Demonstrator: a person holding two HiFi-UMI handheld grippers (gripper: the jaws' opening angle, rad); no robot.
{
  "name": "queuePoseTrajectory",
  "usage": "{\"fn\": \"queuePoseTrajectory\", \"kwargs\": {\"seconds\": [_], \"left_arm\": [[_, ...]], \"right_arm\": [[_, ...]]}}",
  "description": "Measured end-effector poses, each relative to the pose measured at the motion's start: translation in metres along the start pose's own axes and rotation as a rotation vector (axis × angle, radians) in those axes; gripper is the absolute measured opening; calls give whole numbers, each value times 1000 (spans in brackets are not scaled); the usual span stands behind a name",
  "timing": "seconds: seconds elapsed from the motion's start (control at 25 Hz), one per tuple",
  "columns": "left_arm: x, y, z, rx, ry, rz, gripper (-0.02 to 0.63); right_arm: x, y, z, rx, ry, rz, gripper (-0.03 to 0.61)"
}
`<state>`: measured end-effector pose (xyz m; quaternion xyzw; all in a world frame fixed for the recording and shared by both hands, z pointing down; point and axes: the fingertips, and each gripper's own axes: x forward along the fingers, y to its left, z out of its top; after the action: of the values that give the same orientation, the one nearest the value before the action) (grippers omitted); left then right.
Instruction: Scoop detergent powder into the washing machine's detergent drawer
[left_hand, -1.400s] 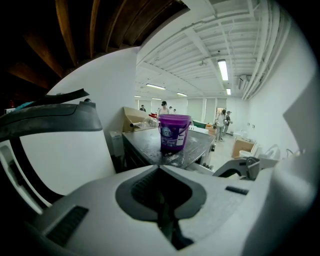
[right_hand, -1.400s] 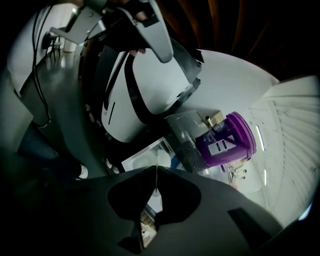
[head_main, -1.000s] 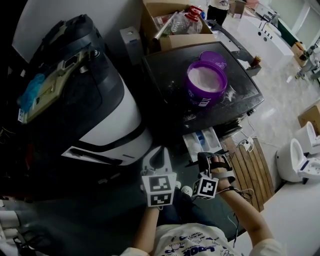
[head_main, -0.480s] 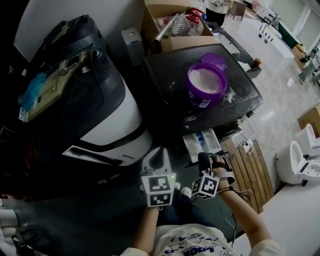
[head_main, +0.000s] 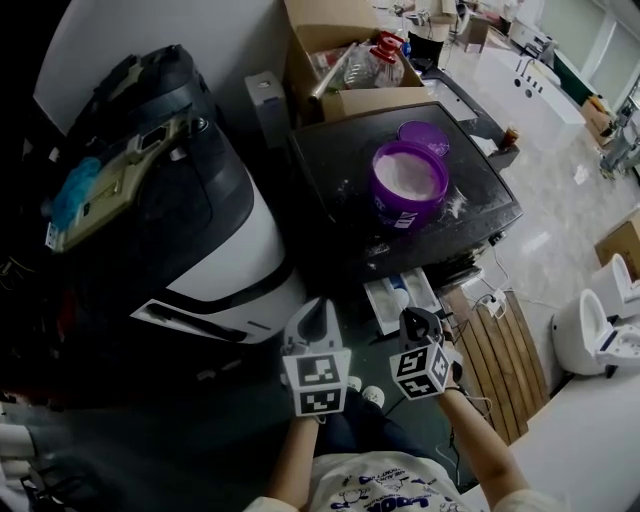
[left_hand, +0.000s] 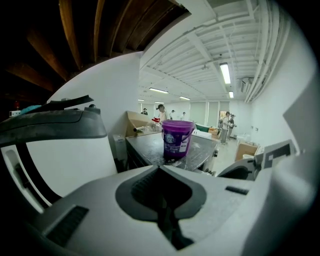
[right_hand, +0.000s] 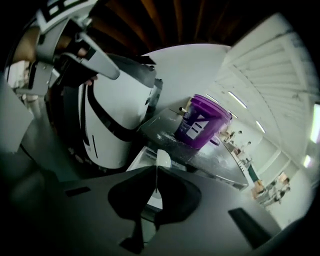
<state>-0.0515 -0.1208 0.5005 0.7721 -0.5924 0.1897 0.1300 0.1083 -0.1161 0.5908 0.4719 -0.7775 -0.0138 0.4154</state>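
A purple tub full of white detergent powder stands on the black machine top, its lid lying behind it. Below the top's front edge the detergent drawer is pulled out. My right gripper hovers just in front of the drawer; in the right gripper view it is shut on the thin handle of a white scoop, with the tub beyond. My left gripper is shut with nothing in it and points at the tub.
A large white and black machine stands on the left. A cardboard box of clutter sits behind the black top. Wooden slats and a white fixture lie on the floor at the right. Powder is spilled around the tub.
The right gripper has turned at the wrist and shifted slightly, still close to the drawer. The left gripper has stayed put. My view has drifted a little.
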Motion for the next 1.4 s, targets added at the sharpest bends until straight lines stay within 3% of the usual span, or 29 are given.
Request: {"fn": "queuePoseTrajectory", "kwargs": {"seconds": [0.56,1.0,1.4], "left_arm": [[-4,-3,47,9,-93,8,3],[-17,-14,99,41,-208,-3,2],[-29,-19,134,66,-284,5,3]], "right_arm": [[-44,-60,51,411,-172,-76,20],[-100,-105,112,473,-375,-136,20],[-131,-135,135,524,-481,-216,20]]}}
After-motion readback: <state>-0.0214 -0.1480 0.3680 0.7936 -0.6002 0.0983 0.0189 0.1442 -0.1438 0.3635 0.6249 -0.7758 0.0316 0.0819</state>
